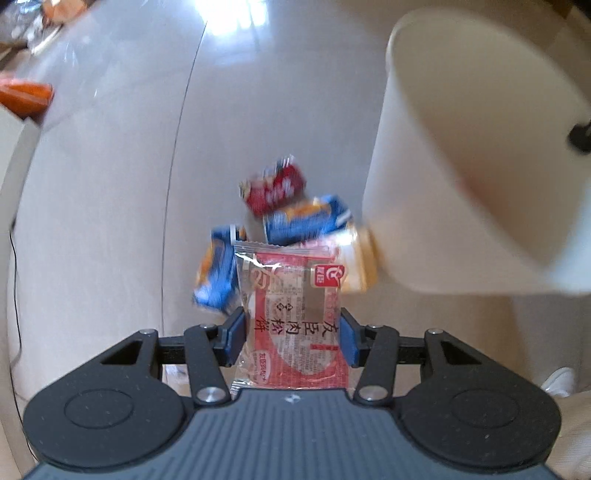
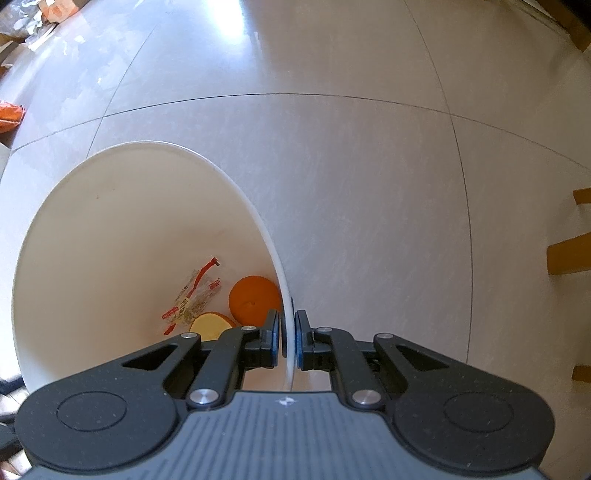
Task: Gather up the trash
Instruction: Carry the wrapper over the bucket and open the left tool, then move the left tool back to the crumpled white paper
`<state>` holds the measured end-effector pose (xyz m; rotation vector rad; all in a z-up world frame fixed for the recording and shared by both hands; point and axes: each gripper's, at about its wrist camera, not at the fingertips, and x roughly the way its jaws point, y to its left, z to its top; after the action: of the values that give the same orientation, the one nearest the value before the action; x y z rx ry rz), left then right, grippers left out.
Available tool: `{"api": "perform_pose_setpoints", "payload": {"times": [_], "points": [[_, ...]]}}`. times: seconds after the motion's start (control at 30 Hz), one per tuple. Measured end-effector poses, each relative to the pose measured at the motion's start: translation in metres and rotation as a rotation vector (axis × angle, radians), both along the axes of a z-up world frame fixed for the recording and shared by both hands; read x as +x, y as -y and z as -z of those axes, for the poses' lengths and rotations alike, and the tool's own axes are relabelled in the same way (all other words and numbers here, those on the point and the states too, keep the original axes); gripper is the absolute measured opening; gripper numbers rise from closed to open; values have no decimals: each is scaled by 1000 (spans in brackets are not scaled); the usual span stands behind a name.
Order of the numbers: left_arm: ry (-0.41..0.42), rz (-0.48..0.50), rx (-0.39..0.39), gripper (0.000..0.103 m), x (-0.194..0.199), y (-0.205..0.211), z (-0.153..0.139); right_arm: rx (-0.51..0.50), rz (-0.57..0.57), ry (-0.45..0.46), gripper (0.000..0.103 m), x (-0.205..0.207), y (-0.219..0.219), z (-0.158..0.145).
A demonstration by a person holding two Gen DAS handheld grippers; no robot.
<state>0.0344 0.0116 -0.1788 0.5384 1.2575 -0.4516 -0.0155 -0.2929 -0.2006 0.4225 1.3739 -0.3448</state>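
My left gripper (image 1: 291, 321) is shut on a red and clear snack wrapper (image 1: 288, 288), which stands upright between the blue pads (image 1: 236, 328). Just beyond it, several blurred blue and red wrappers (image 1: 306, 218) show over the pale tiled floor; I cannot tell whether they lie on it. A white bin (image 1: 461, 166) hangs tilted at the right, blurred, its mouth facing away from the wrappers. My right gripper (image 2: 288, 321) is shut on the rim of that bin (image 2: 110, 229). Inside the bin lie an orange (image 2: 255, 297), a yellow piece (image 2: 212, 325) and clear and red wrappers (image 2: 194, 297).
An orange packet (image 1: 26, 96) (image 2: 11, 114) lies on the floor at the far left, with more clutter (image 2: 44, 14) behind it. A thin black cable (image 1: 14, 266) runs along the left edge. Wooden furniture legs (image 2: 569, 254) stand at the right.
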Motion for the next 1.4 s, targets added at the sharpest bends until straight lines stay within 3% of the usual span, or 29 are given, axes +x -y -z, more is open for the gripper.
{"api": "perform_pose_setpoints", "payload": {"times": [0.3, 0.47, 0.6, 0.63, 0.7, 0.73, 1.17, 1.4], "points": [[56, 157, -88, 50, 4, 48, -82, -10, -3, -8, 10, 3, -3, 1], [53, 220, -140, 50, -3, 79, -104, -5, 1, -4, 10, 1, -3, 1], [45, 262, -168, 53, -12, 100, -106, -4, 1, -2, 10, 0, -2, 1], [48, 271, -177, 58, -14, 104, -106, -4, 2, -2, 10, 0, -2, 1], [50, 276, -200, 82, -17, 109, -105, -6, -1, -3, 10, 0, -2, 1], [56, 278, -216, 84, -19, 110, -106, -6, -1, -2, 10, 0, -2, 0], [81, 179, -198, 89, 5, 75, -98, -12, -4, 0, 10, 0, -4, 0], [113, 49, -172, 91, 23, 33, -84, -16, -6, 3, 10, 0, -5, 0]]}}
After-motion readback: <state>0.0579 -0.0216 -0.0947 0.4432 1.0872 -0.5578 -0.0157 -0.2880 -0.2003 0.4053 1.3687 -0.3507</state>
